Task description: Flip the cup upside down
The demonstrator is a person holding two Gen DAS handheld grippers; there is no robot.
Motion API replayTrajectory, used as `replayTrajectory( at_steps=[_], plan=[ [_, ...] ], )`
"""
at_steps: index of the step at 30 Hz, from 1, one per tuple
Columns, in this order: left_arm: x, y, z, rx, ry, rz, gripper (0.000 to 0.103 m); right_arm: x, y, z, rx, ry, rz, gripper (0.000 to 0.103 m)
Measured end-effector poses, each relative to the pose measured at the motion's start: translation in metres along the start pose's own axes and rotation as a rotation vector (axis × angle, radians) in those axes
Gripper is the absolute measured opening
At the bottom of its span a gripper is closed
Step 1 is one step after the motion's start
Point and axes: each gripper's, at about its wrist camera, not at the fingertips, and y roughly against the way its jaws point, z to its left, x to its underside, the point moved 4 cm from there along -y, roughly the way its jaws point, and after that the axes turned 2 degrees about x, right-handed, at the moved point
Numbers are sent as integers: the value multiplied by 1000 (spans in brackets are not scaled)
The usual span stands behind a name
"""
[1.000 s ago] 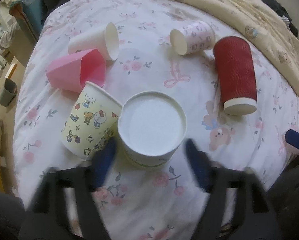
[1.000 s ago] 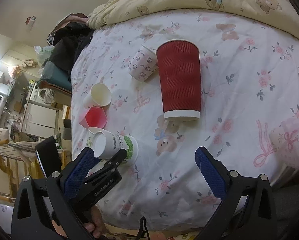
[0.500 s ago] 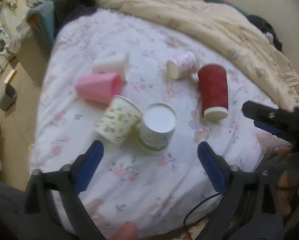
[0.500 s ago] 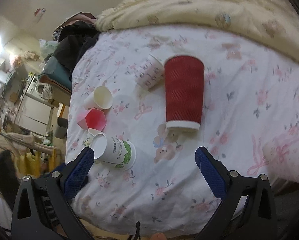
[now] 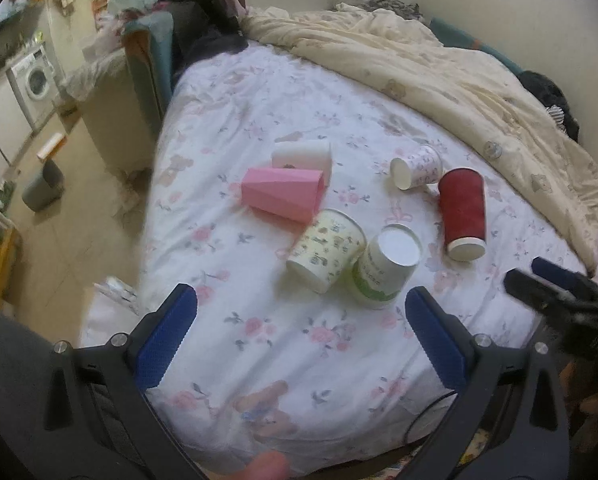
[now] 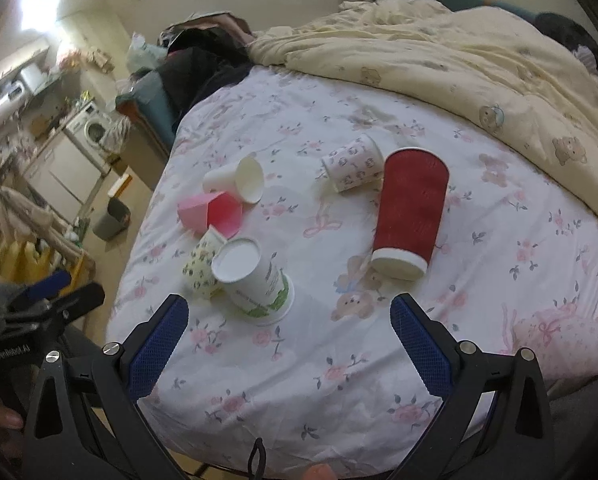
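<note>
1. The green-printed paper cup (image 5: 383,270) stands mouth-down on the floral bedsheet (image 5: 299,344), its white base facing up, leaning slightly against the cartoon-print cup (image 5: 326,249) that lies on its side touching it. Judged from this, the flip looks done for this cup.
2. The left gripper (image 5: 299,336) is released, its blue pads spread wide, empty and well short of the cup. The right gripper (image 6: 289,340) is likewise spread and holds nothing.
3. Other cups lie on their sides: a red ripple cup (image 6: 411,212), a small patterned cup (image 6: 353,164), a pink faceted cup (image 6: 211,212) and a plain white cup (image 6: 237,178).
4. Handling, as a judgement: these are thin paper cups, very light and easily crushed. A gentle squeeze across the mid-wall should suit, not the rim, which ovals under pressure.
5. The red ripple cup probably has a stiffer, grippier wall; its ridges should resist slipping.
6. The soft mattress gives an uneven footing, so an inverted cup may tip if set down crooked or released with a nudge.
</note>
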Motion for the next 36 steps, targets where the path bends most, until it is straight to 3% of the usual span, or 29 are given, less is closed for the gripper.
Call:
replayTrajectory(
  at_steps=[2, 7, 36],
  plan=[
    [3, -1, -1, 30, 23, -10, 103, 2, -1, 6, 17, 25, -5, 103],
    [-1, -3, -3, -22, 5, -37, 103, -2, -1, 15, 58, 78, -41, 103],
    [-2, -5, -3, 2, 23, -38, 103, -4, -1, 7, 36, 30, -34, 103]
  ],
)
